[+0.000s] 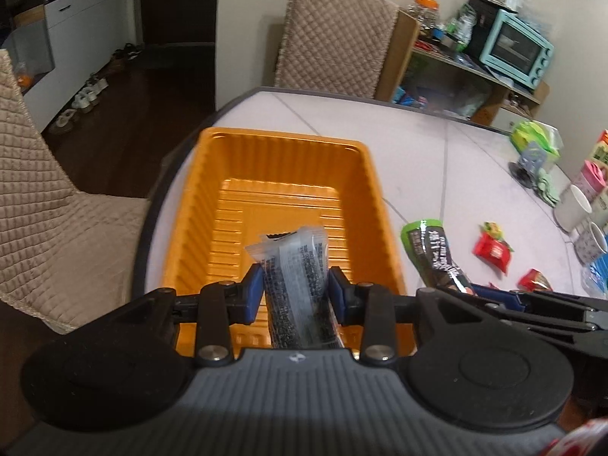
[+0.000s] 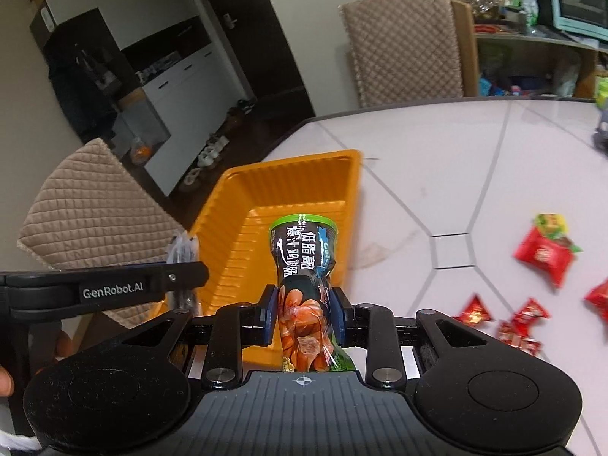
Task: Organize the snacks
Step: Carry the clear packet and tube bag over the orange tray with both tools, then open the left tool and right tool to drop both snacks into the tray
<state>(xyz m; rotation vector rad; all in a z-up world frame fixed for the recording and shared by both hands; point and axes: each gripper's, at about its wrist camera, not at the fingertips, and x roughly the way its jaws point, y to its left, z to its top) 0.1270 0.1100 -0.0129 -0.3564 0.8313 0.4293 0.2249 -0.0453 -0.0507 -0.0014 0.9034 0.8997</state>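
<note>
Above the orange tray (image 1: 374, 174), left tongs (image 1: 295, 294) clenched on clear sachet (image 1: 298, 277), right tongs (image 2: 303, 313) on green pouch (image 2: 304, 262): risk of colliding, spilling onto tabletop (image 2: 437, 140).

A: I log a quilted chair (image 1: 334, 34) behind the table (image 1: 429, 159), a mint toaster oven (image 1: 516, 49) on the wooden shelf (image 1: 448, 57).

B: I add white mugs (image 1: 573, 207) at the table's right edge, shoes (image 1: 85, 97) along the white cabinet (image 1: 83, 30).

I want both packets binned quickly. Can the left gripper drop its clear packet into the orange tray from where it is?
Probably yes. The left gripper holds the clear packet over the orange tray, whose floor looks bare. The right gripper with its dark packet hovers alongside, not in the way.
</note>
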